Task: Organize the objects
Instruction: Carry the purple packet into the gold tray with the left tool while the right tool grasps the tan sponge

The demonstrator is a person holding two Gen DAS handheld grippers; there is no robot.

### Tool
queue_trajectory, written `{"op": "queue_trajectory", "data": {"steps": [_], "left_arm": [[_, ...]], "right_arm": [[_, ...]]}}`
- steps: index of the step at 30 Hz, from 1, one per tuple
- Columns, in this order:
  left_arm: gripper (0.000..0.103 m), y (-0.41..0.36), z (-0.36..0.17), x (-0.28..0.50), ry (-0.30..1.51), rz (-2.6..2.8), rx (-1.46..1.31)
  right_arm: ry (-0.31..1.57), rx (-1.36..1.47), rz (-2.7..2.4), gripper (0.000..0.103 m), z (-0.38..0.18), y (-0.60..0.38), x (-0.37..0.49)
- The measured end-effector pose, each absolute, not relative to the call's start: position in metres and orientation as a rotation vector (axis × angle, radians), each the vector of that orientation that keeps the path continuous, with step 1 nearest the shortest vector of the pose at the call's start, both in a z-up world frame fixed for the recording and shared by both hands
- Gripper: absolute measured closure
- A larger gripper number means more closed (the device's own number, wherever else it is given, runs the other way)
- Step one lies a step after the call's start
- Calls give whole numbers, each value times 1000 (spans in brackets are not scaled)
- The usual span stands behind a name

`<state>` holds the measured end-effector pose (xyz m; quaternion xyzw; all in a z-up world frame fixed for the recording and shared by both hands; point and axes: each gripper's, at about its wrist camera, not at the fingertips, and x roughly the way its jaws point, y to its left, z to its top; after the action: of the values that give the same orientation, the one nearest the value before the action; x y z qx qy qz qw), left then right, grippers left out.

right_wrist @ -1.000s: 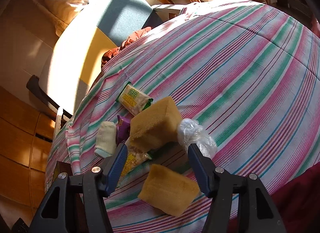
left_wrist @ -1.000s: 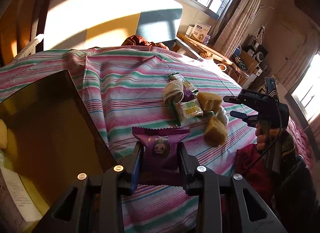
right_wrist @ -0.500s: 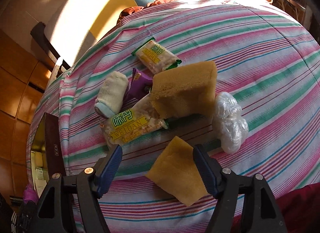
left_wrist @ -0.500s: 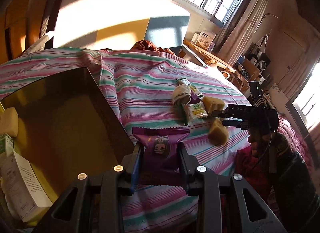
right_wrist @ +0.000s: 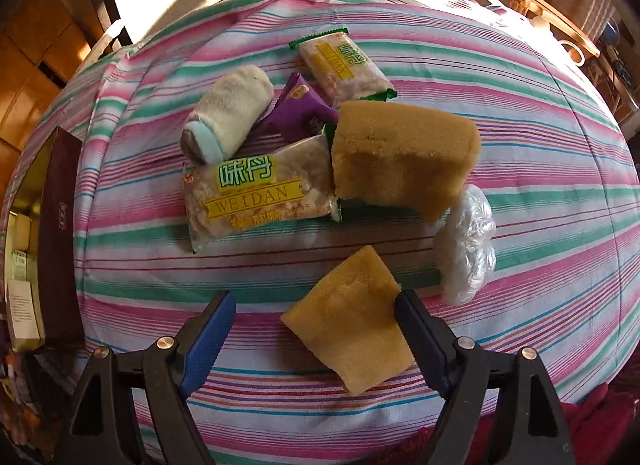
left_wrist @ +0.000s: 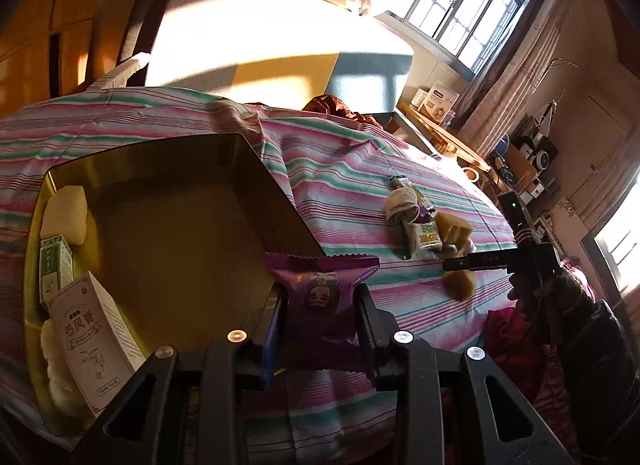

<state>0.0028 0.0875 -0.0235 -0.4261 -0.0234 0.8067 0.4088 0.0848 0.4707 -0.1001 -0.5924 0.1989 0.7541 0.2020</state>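
At the far left the gold tin [left_wrist: 168, 225] is now showing much more of its inside than a second ago: a white block [left_wrist: 66, 215], a green-printed carton [left_wrist: 54, 265] and a white box with dark lettering [left_wrist: 94, 339] are lying along its left wall, while the rest of the bottom is bare. In the earlier frame only one dark corner of the tin was in view.

The left gripper [left_wrist: 320, 305] is clamping the purple snack packet [left_wrist: 322, 285] between its two fingers, jaws tight on the wrapper, exactly as before. The packet is now hanging over the near right corner of the tin, where earlier it was over the striped cloth [left_wrist: 352, 169].

Further right, the pile is lying on the cloth as before: a rolled white towel [right_wrist: 228, 113], a second purple packet [right_wrist: 298, 109], two green-edged cracker packets [right_wrist: 252, 193], a big tan sponge [right_wrist: 400, 153] and a crumpled clear plastic bag [right_wrist: 466, 249].

The right gripper [right_wrist: 314, 319] is pointing more steeply down at the cloth than before, and its jaws have just been opening wider. The smaller tan sponge [right_wrist: 348, 325] is sitting between them: the right finger is at the sponge's edge, the left finger is standing apart from it. Nothing is gripped. The hand [left_wrist: 560, 289] carrying this gripper is visible in the left wrist view.
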Motion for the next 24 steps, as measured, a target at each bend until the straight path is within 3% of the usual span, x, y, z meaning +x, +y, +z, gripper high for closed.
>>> {"op": "queue_trajectory", "data": {"steps": [3,7,12,24], "left_arm": [[69,64,-22,-8,-111,2070,-1092],[69,26,-19,-29,-225,2135,-1122],[69,-13,-21,-65,-352,2214,-1176],[69,17,-41,-165,-192,2248,-1329]], "right_arm": [[499,-1684,2085,19,-103,468,81],[428,-1700,2028,42,-106,469,80],[446,-1700,2035,41,-104,470,82],[528,-1633,2039,39,-95,484,92]]}}
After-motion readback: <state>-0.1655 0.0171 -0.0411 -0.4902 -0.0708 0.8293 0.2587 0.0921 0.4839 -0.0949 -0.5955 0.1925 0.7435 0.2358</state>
